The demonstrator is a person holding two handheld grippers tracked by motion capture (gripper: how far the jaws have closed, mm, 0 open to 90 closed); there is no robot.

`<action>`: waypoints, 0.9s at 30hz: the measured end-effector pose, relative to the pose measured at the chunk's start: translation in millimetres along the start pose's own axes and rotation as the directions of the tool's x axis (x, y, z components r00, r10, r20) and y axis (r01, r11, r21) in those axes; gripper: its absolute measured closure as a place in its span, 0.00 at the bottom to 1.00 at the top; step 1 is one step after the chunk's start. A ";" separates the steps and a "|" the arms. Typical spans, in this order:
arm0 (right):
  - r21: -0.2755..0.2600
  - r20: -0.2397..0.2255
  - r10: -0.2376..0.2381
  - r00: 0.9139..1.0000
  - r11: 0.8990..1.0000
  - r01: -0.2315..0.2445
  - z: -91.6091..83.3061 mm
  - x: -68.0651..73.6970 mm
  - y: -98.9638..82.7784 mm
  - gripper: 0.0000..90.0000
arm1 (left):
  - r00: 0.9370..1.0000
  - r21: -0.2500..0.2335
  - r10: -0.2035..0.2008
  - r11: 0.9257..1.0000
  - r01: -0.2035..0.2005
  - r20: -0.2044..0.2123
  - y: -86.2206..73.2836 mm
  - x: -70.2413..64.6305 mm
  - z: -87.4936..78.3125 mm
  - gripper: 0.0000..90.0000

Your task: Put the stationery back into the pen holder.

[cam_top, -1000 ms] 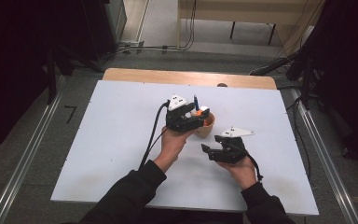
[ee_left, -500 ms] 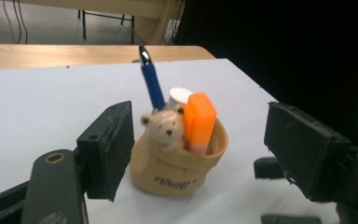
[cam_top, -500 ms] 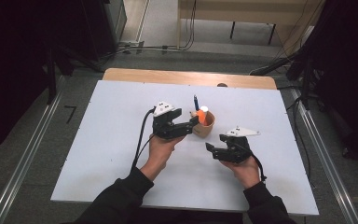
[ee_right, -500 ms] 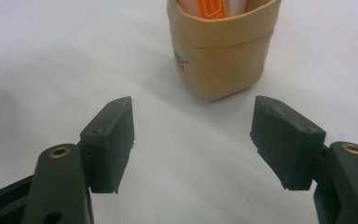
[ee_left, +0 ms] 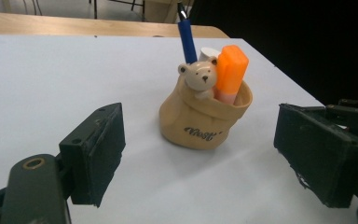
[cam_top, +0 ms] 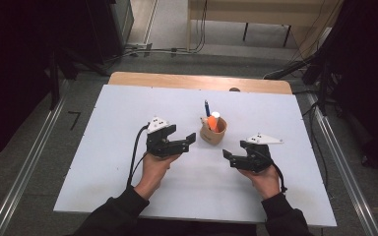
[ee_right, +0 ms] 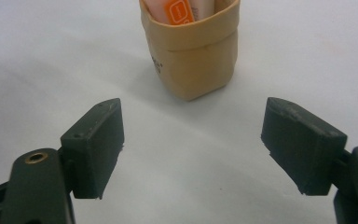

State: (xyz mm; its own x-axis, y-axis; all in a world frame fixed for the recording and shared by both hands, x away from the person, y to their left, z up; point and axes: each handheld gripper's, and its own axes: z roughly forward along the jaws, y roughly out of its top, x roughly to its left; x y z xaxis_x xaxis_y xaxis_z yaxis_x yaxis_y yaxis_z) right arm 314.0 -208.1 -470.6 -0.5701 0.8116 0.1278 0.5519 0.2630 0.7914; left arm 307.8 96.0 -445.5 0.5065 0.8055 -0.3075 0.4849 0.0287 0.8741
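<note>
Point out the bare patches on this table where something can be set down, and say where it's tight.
The white table is bare across its whole left part, along the far strip behind the bear pen holder, and at the right edge past the right gripper. The near strip between the forearms is free too. It is crowded only mid-table, where the left gripper and right gripper flank the holder.

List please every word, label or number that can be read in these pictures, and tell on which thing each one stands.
Dark cursive word on the front of the tan pen holder: too blurred to read for certain; it looks like "Best".
White mark on the label of the orange marker: too small to read.
Nothing else bears any text.
</note>
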 end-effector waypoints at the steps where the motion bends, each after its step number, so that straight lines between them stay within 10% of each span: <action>1: 0.000 0.002 0.000 1.000 1.000 0.000 -0.4 -0.9 -0.5 0.21 | 1.000 0.003 0.000 1.000 0.000 -0.003 -1.2 1.4 -1.9 0.19; 27: -0.027 0.064 0.049 0.997 0.999 -0.047 -25.7 -25.3 -13.5 0.20 | 0.996 0.039 -0.019 0.999 0.023 -0.087 -27.7 38.8 -51.6 0.19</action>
State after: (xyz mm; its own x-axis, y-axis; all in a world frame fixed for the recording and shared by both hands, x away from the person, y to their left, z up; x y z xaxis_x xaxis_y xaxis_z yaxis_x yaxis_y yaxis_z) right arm 305.3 -245.6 -469.2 -0.5023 0.8552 0.1275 0.5613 0.2104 0.8004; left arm 277.3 157.0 -462.2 0.4333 0.8531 -0.2905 0.5237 0.0240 0.8516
